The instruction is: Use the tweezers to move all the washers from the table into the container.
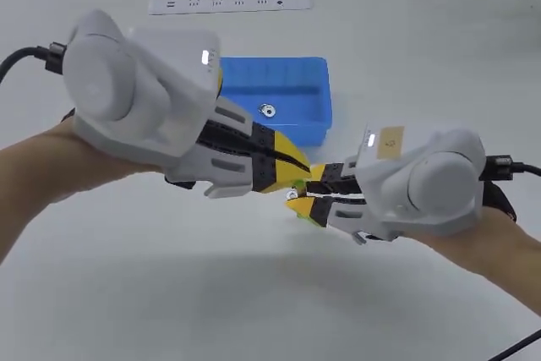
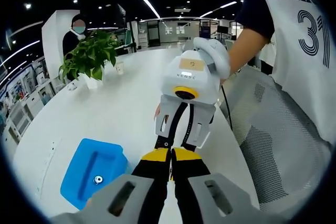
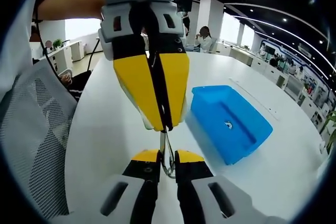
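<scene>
The container (image 1: 275, 82) at twelve o'clock of the head view is bright blue, and the washer (image 1: 268, 111) in it is silver. The table (image 1: 423, 57) is white. The left gripper (image 1: 297, 166) and right gripper (image 1: 306, 200) have pale grey shells and yellow-and-black jaws. The tweezers (image 3: 167, 153) are silver.

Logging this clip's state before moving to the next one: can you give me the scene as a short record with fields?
left gripper: shut on tweezers
right gripper: shut on the same tweezers, tip to tip with the left
container: blue, one washer inside
table: white, power strip beyond the container
</scene>
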The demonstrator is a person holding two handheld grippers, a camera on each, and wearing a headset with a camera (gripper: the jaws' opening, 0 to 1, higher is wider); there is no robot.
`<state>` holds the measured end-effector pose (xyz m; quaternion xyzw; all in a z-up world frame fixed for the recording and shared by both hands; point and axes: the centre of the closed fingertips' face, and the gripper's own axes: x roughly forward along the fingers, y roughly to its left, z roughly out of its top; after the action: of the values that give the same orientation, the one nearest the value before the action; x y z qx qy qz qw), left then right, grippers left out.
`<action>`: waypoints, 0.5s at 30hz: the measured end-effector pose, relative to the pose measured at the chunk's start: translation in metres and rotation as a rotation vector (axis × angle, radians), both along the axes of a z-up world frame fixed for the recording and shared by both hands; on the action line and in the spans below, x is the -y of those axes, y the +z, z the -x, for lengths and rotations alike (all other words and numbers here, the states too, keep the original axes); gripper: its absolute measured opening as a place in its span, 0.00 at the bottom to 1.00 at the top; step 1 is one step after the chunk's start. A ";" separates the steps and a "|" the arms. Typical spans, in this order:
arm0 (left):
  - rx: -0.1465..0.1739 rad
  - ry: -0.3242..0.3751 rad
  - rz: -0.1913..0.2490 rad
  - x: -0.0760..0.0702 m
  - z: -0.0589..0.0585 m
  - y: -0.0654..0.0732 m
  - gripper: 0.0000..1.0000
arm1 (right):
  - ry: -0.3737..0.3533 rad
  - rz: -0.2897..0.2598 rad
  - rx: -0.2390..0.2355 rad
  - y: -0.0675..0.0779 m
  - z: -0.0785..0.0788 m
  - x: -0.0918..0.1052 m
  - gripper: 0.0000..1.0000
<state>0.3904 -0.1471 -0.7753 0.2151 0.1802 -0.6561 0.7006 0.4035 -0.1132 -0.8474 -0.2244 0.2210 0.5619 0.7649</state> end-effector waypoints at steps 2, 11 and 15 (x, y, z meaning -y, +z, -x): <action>0.001 -0.003 -0.003 0.000 0.000 0.000 0.05 | 0.001 -0.002 -0.005 0.000 0.001 0.000 0.12; -0.006 -0.013 -0.003 0.002 0.003 -0.001 0.05 | 0.014 0.022 -0.008 -0.006 0.003 0.000 0.12; -0.007 -0.014 -0.007 0.001 0.003 -0.001 0.05 | 0.010 0.017 -0.016 -0.006 0.003 0.000 0.11</action>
<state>0.3876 -0.1480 -0.7766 0.2168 0.1835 -0.6611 0.6945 0.4005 -0.1129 -0.8534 -0.2276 0.2306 0.5655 0.7585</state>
